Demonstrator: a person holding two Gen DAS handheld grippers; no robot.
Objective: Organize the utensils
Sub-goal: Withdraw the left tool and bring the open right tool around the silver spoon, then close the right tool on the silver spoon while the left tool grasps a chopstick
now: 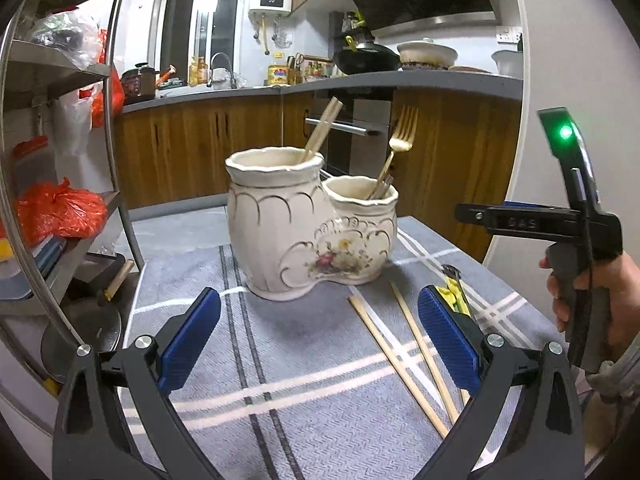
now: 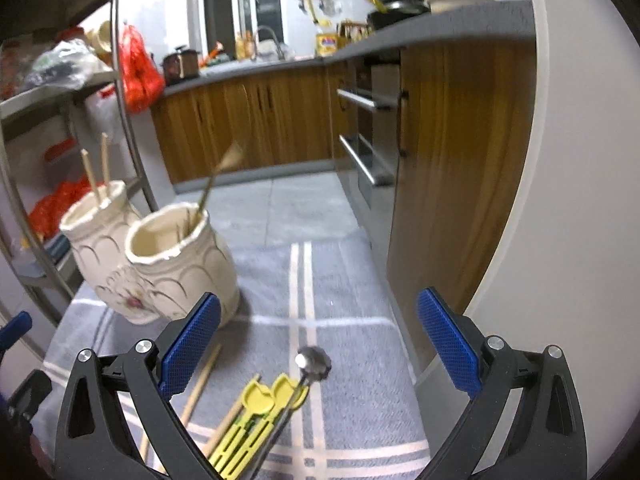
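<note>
A cream ceramic double-pot utensil holder [image 1: 308, 232] stands on the grey striped cloth [image 1: 280, 360]. Its taller pot holds two wooden chopsticks [image 1: 324, 126]; its lower pot holds a gold fork [image 1: 400, 140]. Two more chopsticks [image 1: 404, 356] lie on the cloth right of the holder. My left gripper [image 1: 320, 340] is open and empty, in front of the holder. My right gripper [image 2: 320, 344] is open and empty above a yellow utensil [image 2: 256, 420] and a small metal spoon [image 2: 312, 360]. The holder [image 2: 160, 264] stands to its left. The right gripper's body [image 1: 560, 224] shows in the left wrist view.
A metal shelf rack [image 1: 60, 160] with red bags stands at the left. Wooden kitchen cabinets [image 1: 200, 148] and an oven [image 1: 352, 132] lie beyond the table. A white wall edge [image 2: 560, 200] is close on the right.
</note>
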